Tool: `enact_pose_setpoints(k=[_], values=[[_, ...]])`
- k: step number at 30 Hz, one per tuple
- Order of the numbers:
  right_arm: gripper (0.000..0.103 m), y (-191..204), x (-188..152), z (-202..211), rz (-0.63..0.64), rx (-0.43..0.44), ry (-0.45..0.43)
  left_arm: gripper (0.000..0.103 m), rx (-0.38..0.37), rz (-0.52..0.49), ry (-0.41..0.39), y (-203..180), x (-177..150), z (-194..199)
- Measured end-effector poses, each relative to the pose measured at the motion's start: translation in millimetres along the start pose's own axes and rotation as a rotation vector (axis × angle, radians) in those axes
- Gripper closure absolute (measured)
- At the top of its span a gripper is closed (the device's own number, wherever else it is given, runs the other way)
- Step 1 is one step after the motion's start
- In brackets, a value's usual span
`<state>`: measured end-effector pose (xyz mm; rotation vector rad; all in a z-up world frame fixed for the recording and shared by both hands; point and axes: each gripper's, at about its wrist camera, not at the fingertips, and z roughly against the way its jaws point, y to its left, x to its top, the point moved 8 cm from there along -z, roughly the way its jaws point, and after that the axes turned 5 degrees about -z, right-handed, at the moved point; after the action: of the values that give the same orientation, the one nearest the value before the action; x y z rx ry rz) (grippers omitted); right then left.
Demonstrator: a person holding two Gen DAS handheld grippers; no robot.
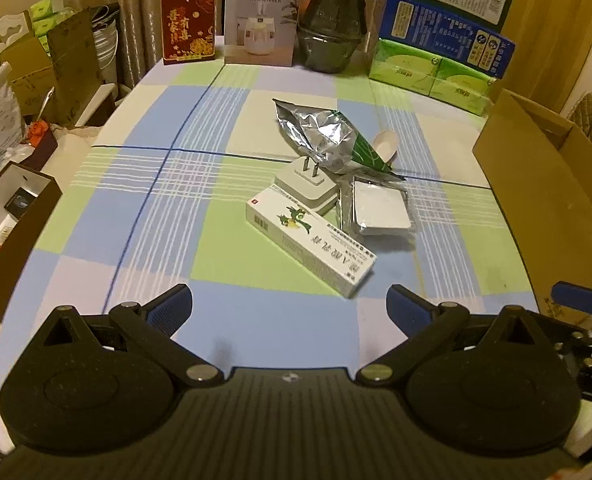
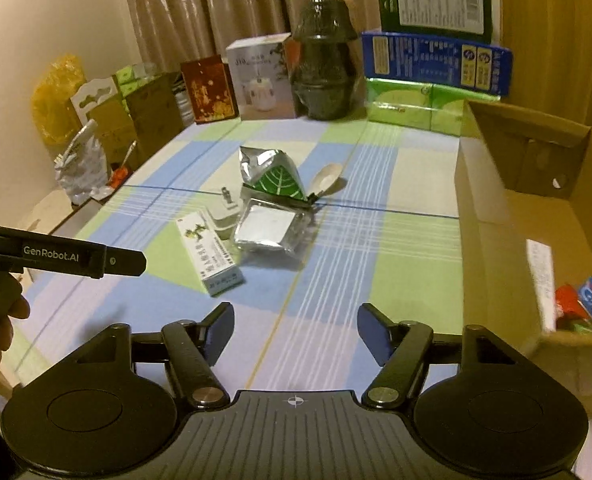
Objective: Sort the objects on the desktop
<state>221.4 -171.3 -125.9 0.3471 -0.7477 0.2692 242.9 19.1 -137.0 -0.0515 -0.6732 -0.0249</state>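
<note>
A cluster lies mid-table on the checked cloth: a long white medicine box, a white plug adapter with prongs up, a foil-wrapped white square, a crumpled silver and green foil pouch, and a pale spoon behind it. My left gripper is open, low over the near table edge, short of the medicine box. My right gripper is open too, nothing between its fingers, further right.
A cardboard box stands open at the right edge with some packets inside. A brown tray box sits off the left edge. Along the back stand a red box, humidifier box, dark jar, tissue packs.
</note>
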Motion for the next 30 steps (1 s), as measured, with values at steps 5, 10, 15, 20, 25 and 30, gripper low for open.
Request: enact_pose_setpoints(k=[5,10,15,20,25,30], values=[[0.037,-13,9,-34,0.004,-0.017,0.004,0.001,-0.026,-0.001,-0.009,-8,10,-31],[0.037,-28,17,-64,0.014,-0.03,0.013,0.001,-0.044,-0.006,-0.008,-19,18,-61],[0.037,-43,20,-82,-0.021,-0.045,0.024,0.002,-0.038,-0.001,0.023,-21,18,-90],[0.037,-44,22,-91,-0.028,-0.044,0.028,0.002,-0.063,0.028,0.049,-21,14,-105],[0.037,-41,26,-97,-0.037,-0.037,0.027,0.014,-0.022,0.016,0.044,-8,15,-97],[0.037,-25,27,-98,-0.016,-0.002,0.016,0.028,0.048,-0.005,0.052,16,8,-80]])
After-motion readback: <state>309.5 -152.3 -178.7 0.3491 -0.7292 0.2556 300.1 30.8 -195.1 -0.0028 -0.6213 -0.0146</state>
